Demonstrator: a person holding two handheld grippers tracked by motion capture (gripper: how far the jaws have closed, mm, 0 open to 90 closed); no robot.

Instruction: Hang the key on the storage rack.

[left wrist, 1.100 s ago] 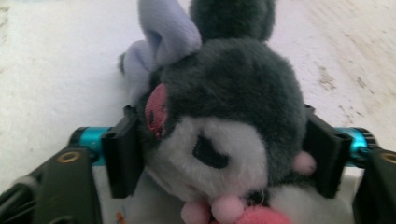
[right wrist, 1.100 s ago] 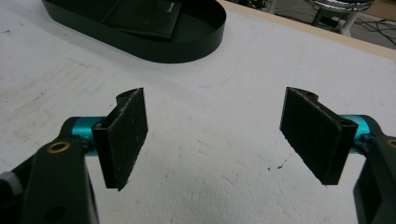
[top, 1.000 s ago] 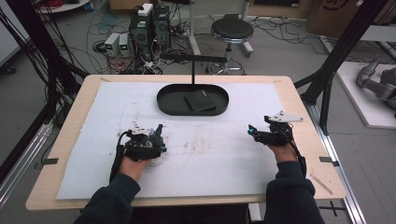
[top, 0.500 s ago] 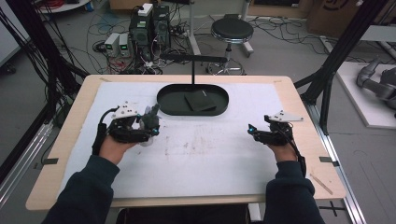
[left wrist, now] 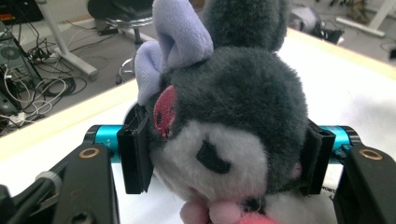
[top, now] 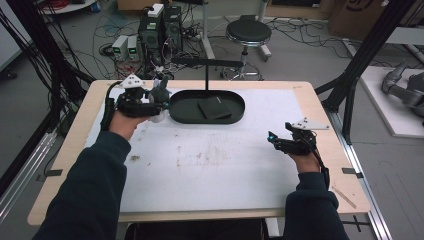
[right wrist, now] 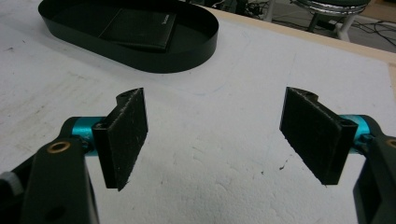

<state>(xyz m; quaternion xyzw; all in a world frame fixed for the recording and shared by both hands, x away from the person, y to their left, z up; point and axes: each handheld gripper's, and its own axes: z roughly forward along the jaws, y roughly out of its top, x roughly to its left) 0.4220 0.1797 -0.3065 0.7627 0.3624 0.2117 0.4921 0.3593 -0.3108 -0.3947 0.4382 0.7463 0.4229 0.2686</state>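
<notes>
So your left gripper has a grey plush toy clamped between its pads, which squeeze the head from both sides; the jaws have just been closing in on it, and in the left gripper view you can see the fur bulging around the black pads. The toy's got a lavender ear, a white muzzle and a pink bit at the bottom. From the high view you're holding it up off the white mat, just beside the left end of the black oval tray, which has a flat dark item lying in it. Your right gripper sits well apart on the right side of the table, jaws spread wide with nothing between them, just bare mat underneath.
</notes>
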